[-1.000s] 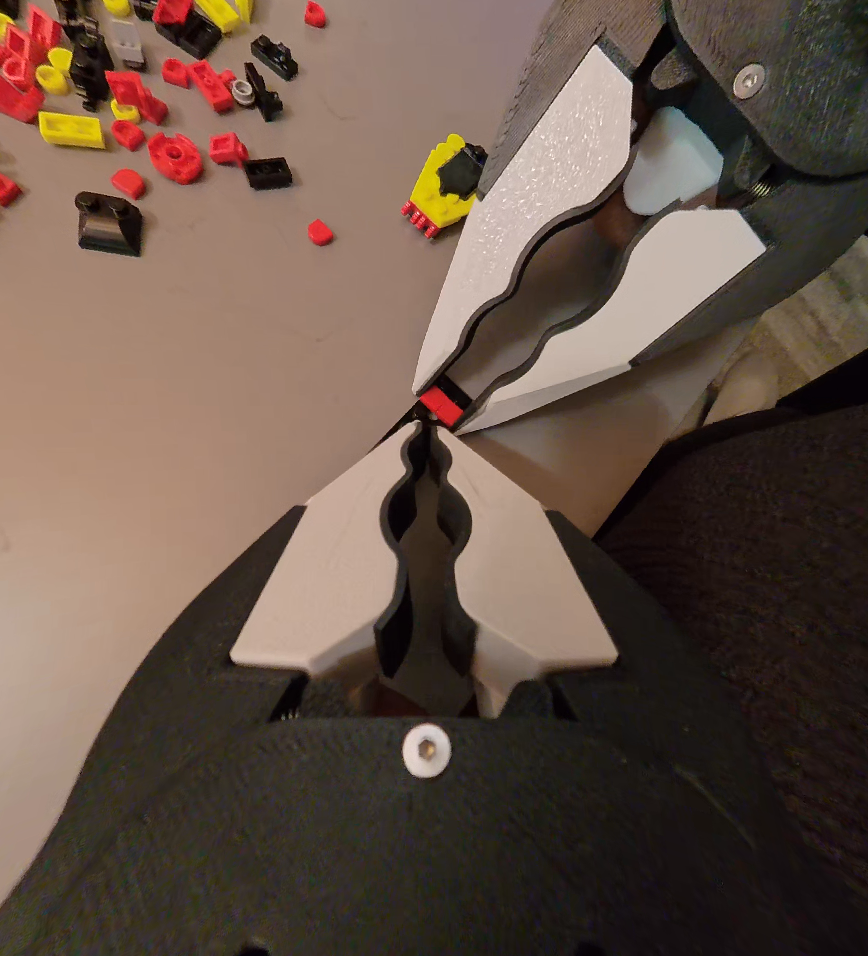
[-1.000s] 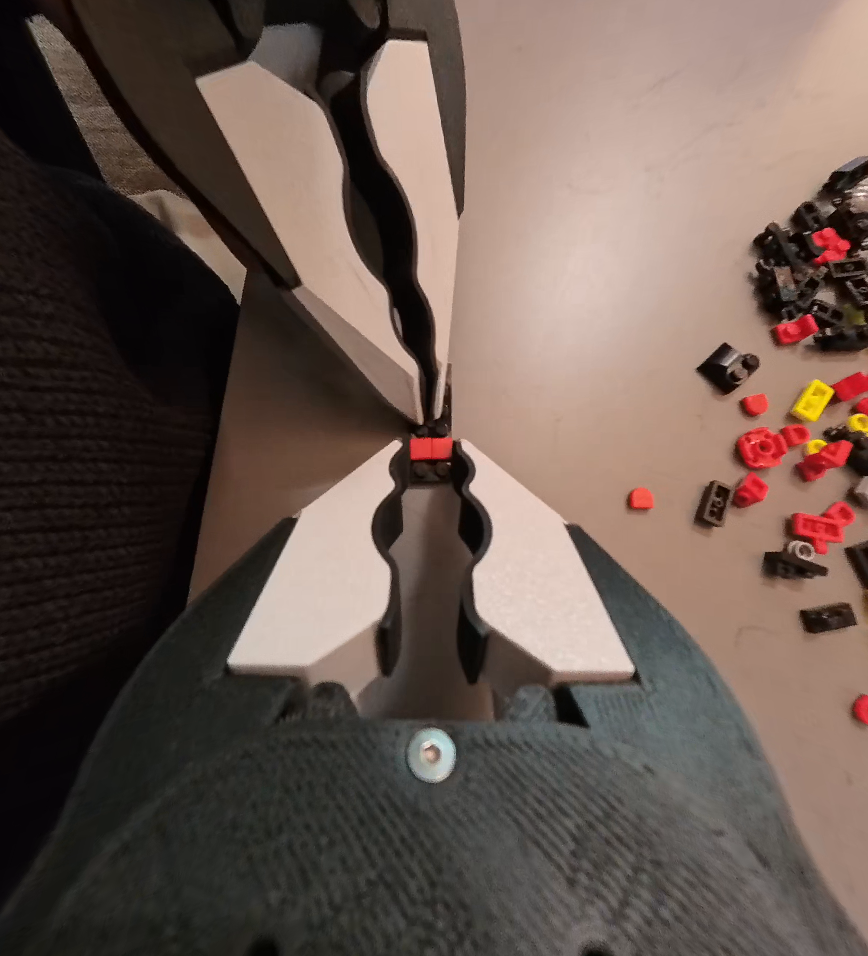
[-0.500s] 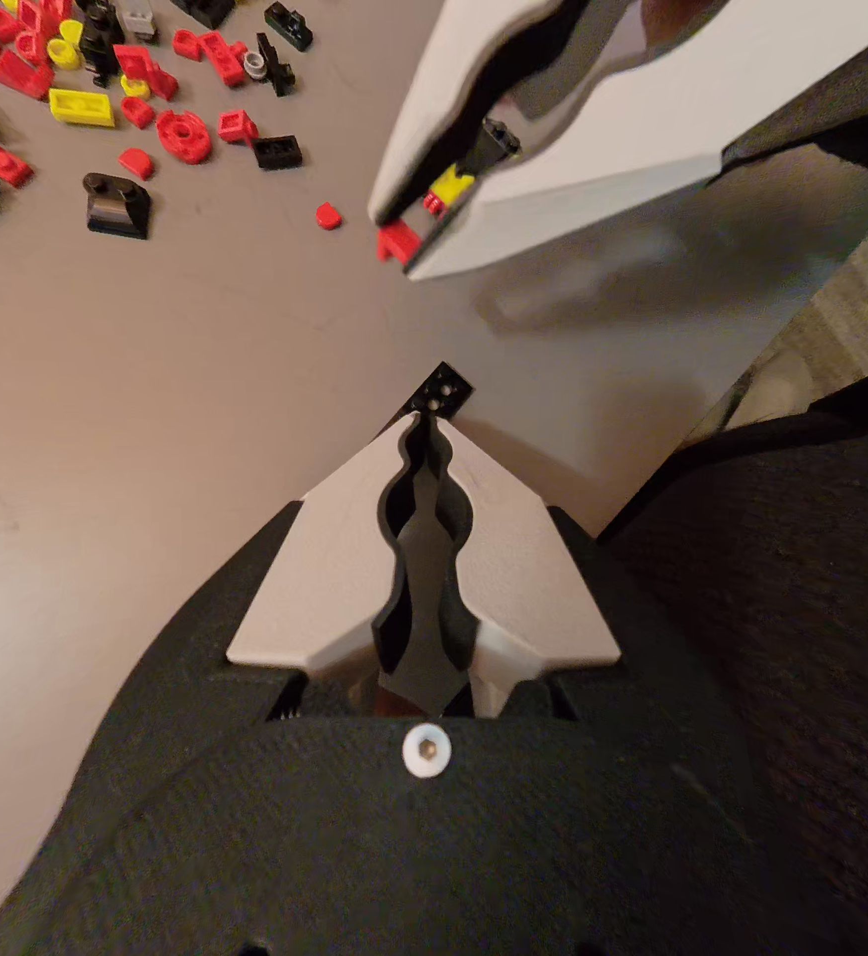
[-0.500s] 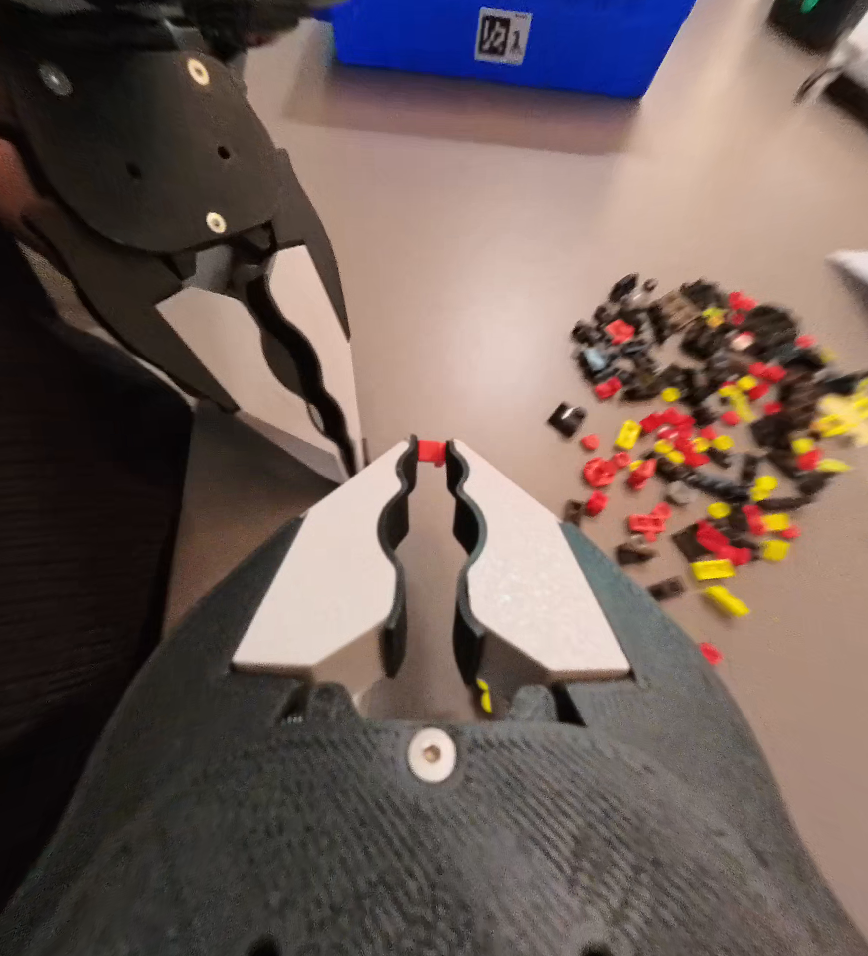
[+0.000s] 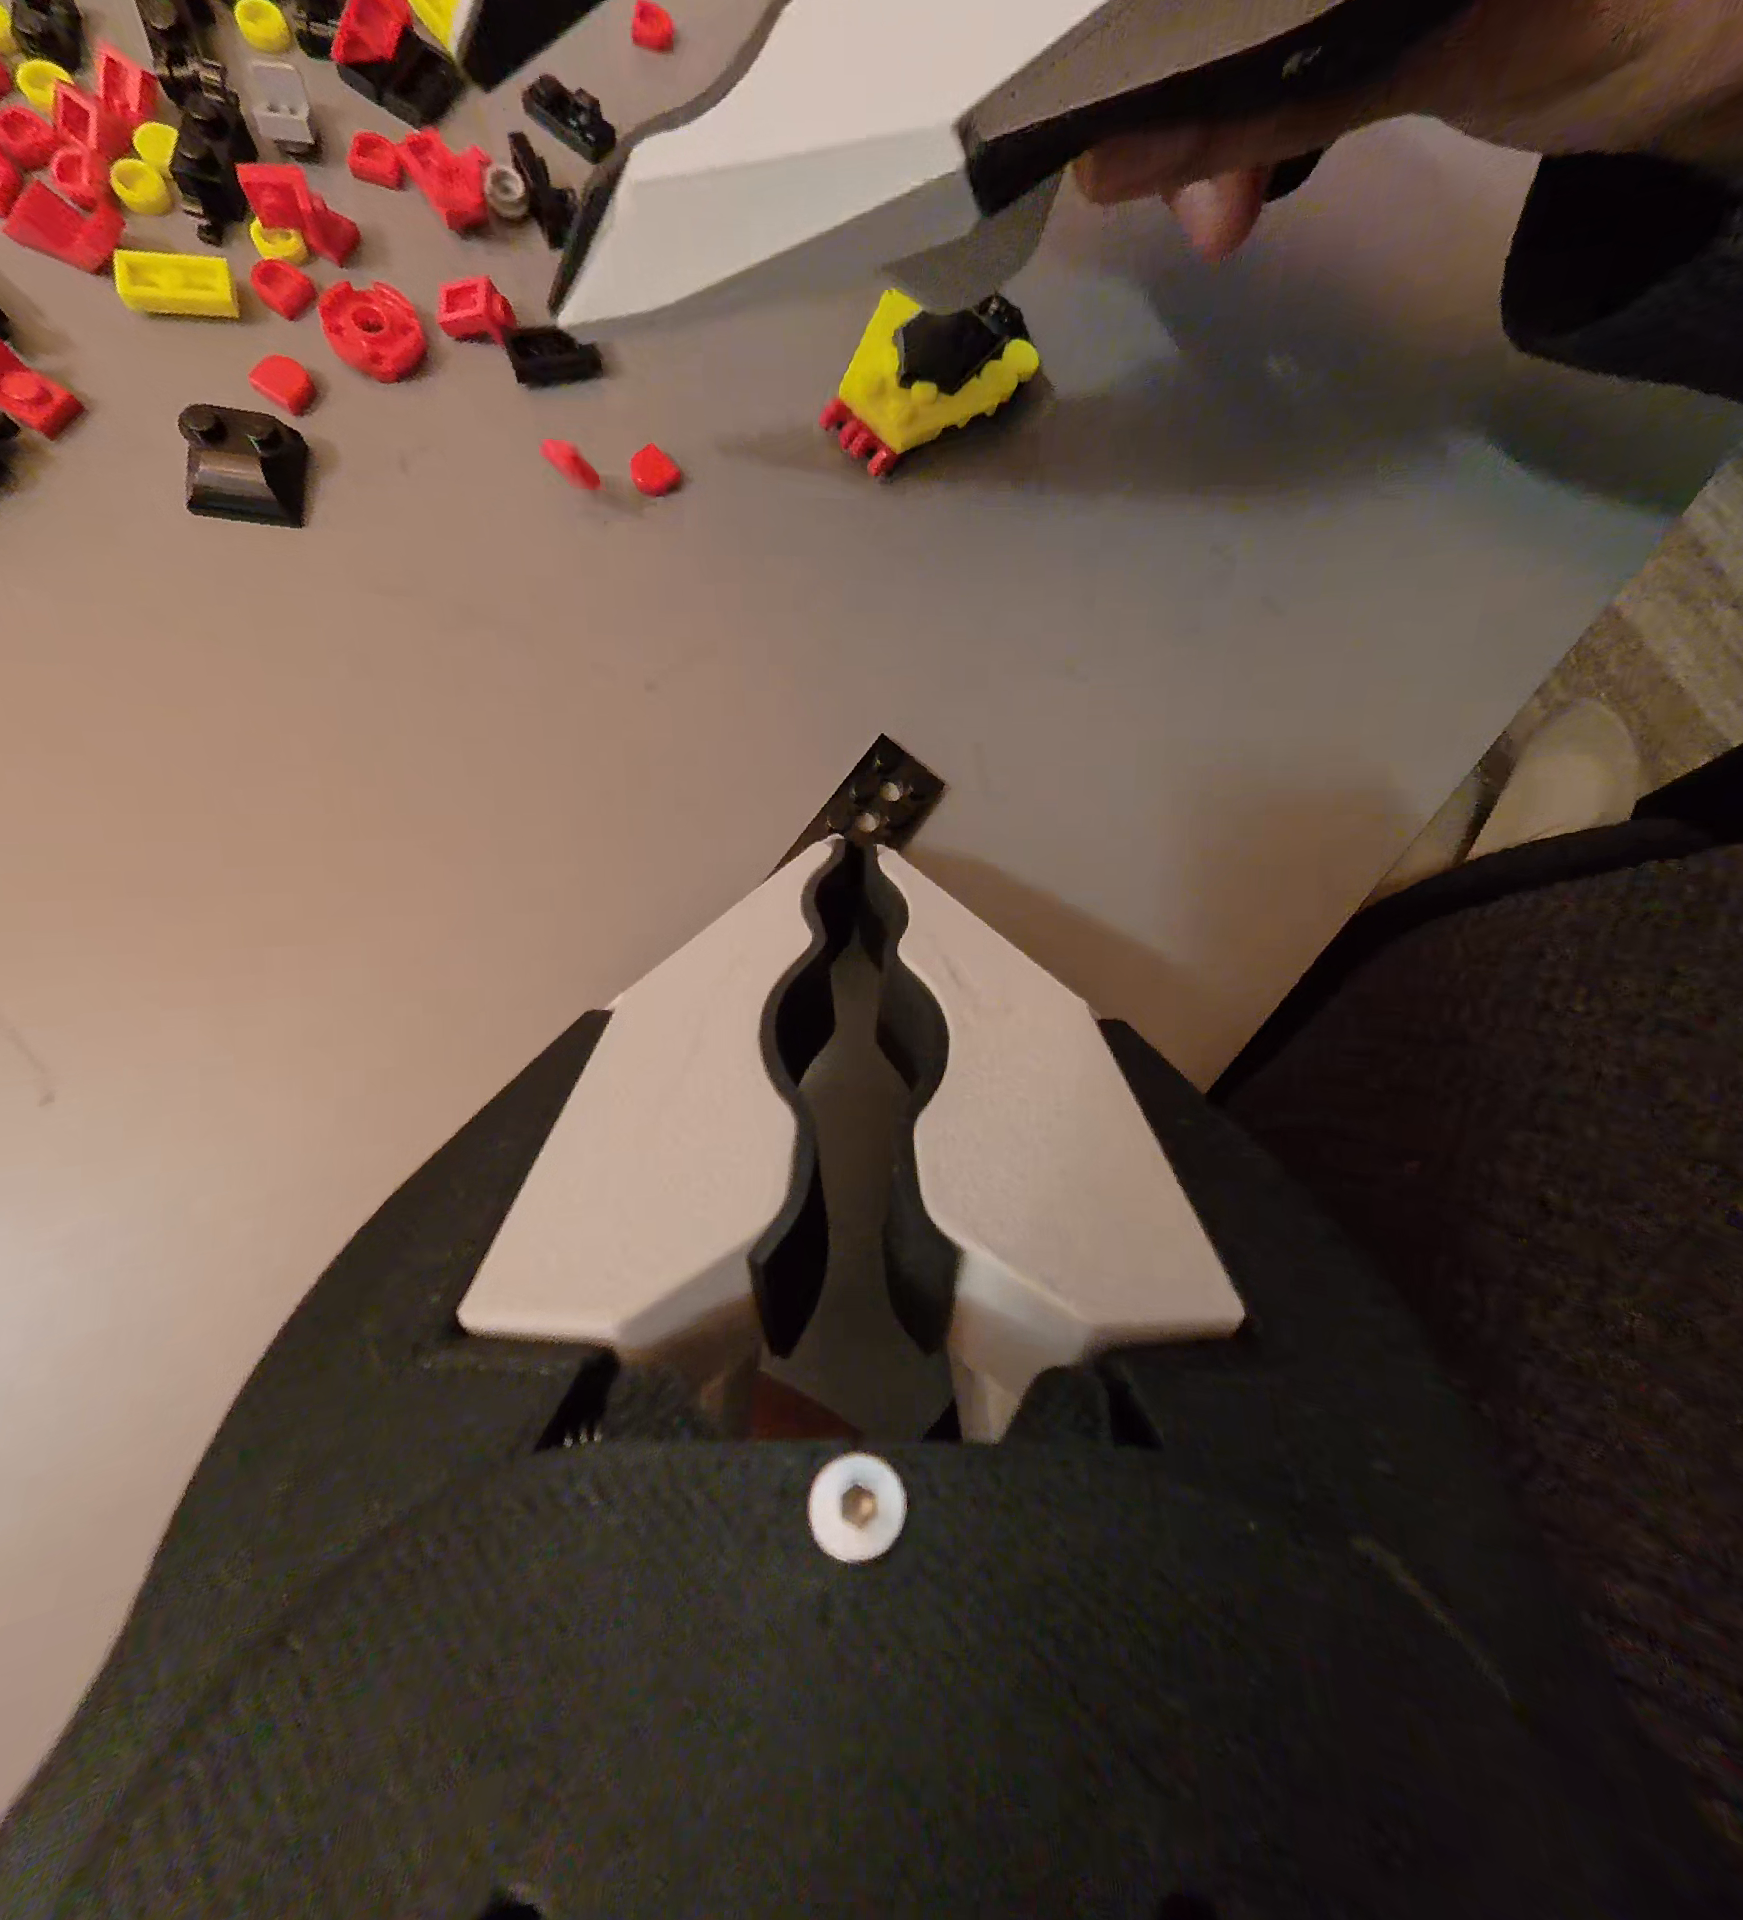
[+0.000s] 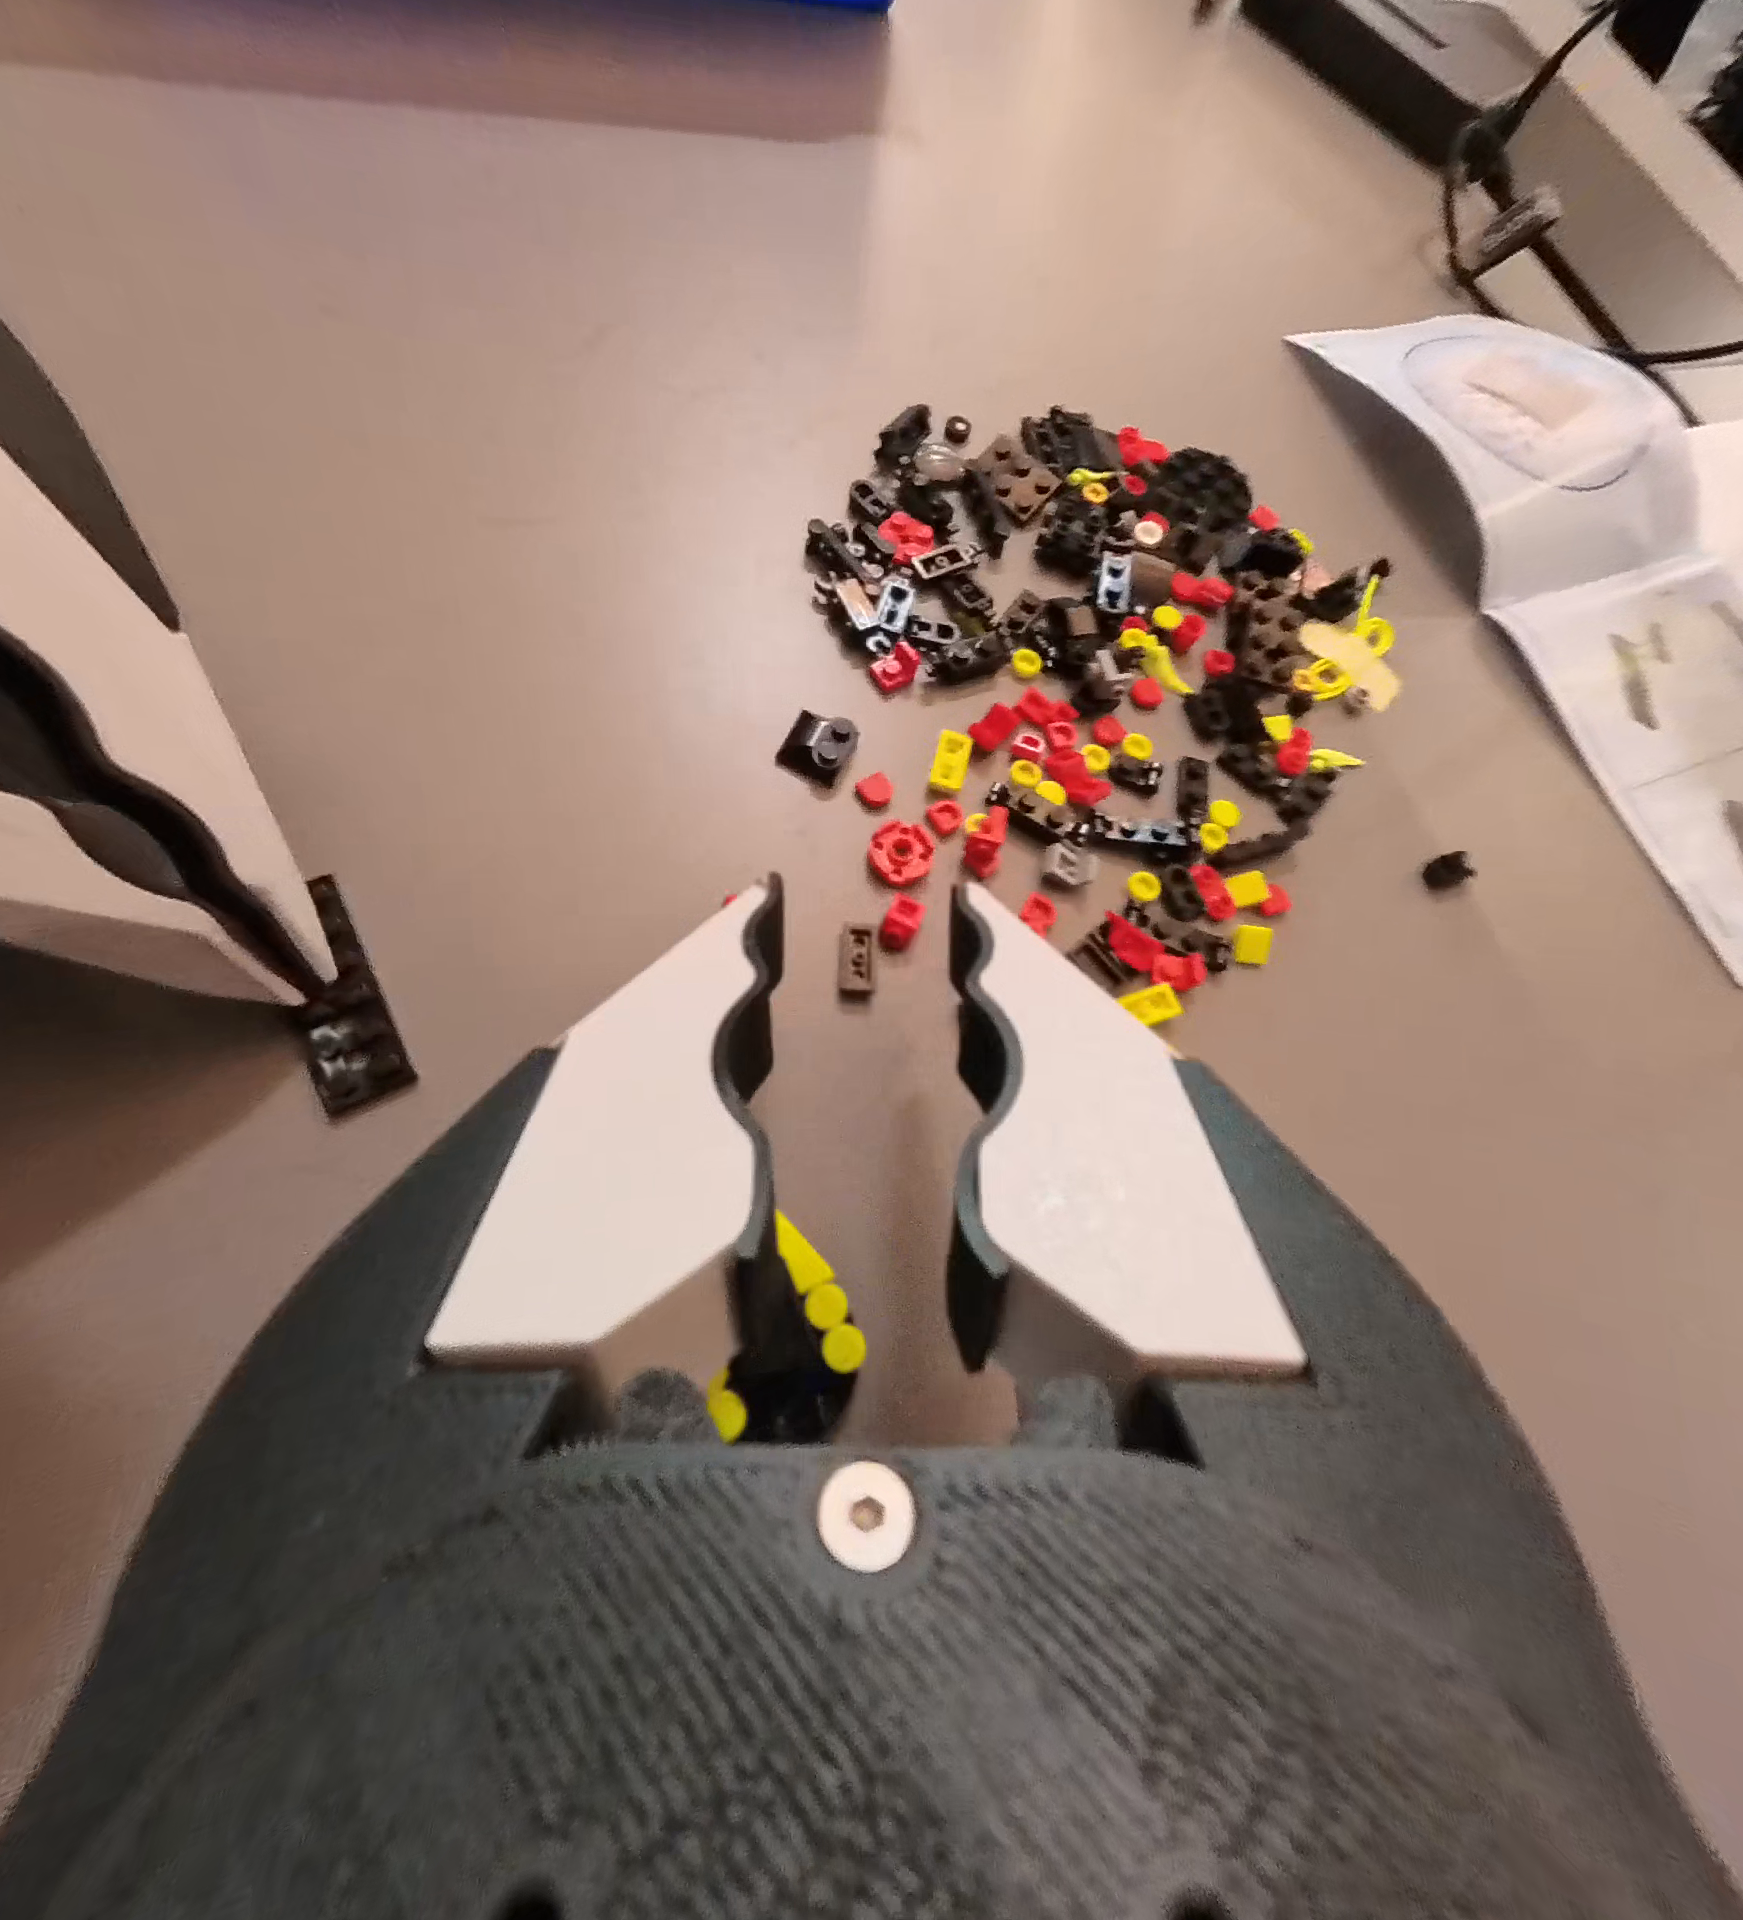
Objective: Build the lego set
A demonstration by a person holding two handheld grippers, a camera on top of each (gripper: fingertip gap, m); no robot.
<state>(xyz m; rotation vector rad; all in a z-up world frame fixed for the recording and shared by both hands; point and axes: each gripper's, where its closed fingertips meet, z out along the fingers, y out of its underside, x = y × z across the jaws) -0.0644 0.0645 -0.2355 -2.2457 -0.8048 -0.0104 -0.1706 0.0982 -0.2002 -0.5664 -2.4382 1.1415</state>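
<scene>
Holding the black plate (image 5: 882, 795) clamped in my left hand-held gripper (image 5: 851, 847), I have the right hand-held gripper (image 6: 862, 904) open over the pile (image 6: 1085, 675), judging a brick pick comes next.

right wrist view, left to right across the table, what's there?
left gripper shut on black plate → right gripper, open → loose brick pile → stray black piece → instruction booklet.
</scene>
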